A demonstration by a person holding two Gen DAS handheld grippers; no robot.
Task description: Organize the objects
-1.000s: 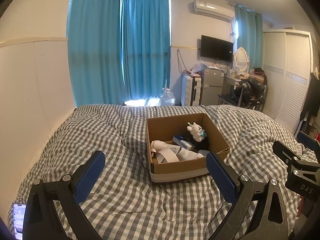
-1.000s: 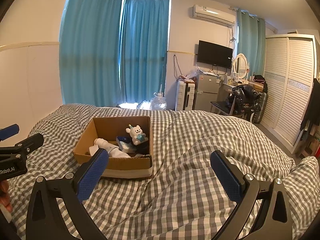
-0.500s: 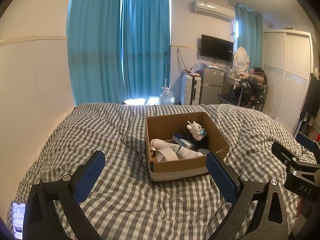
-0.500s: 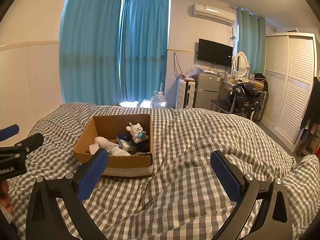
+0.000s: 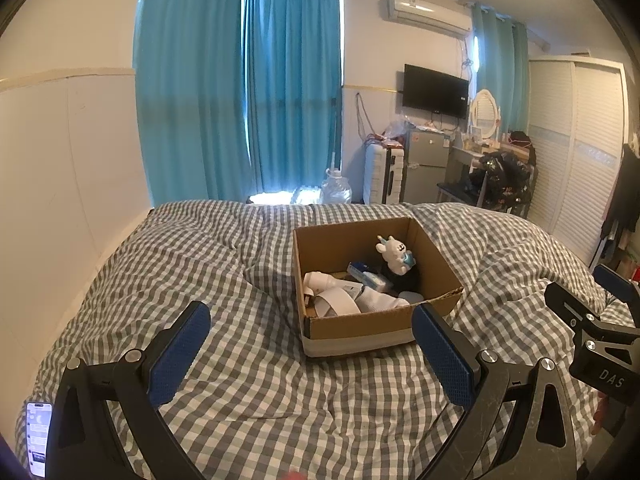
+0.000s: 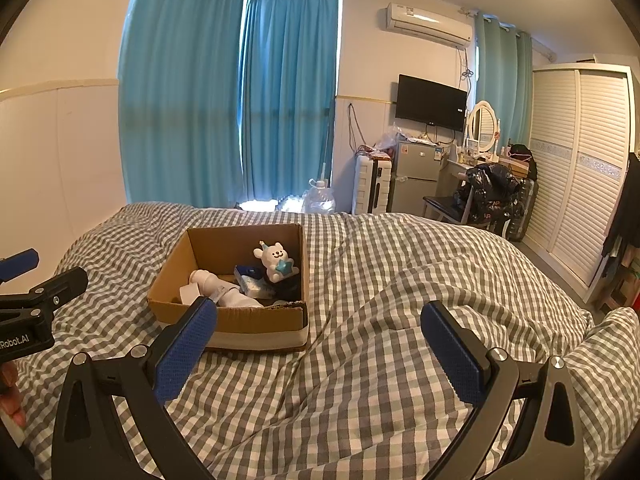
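An open cardboard box sits on the checked bed cover; it also shows in the right wrist view. Inside are a white bear toy, a white bottle, a small blue-and-white pack and white cloth. My left gripper is open and empty, just short of the box's near wall. My right gripper is open and empty, to the right of the box and nearer to me. Each gripper shows at the edge of the other's view.
The grey-and-white checked duvet covers the whole bed, with folds around the box. A phone lies at the bed's near left. A white wall panel runs along the left. Beyond the bed stand a fridge, chair and wardrobe.
Both views have drifted slightly; the box sits a little lower and closer in the left wrist view. Both grippers stay open and empty.
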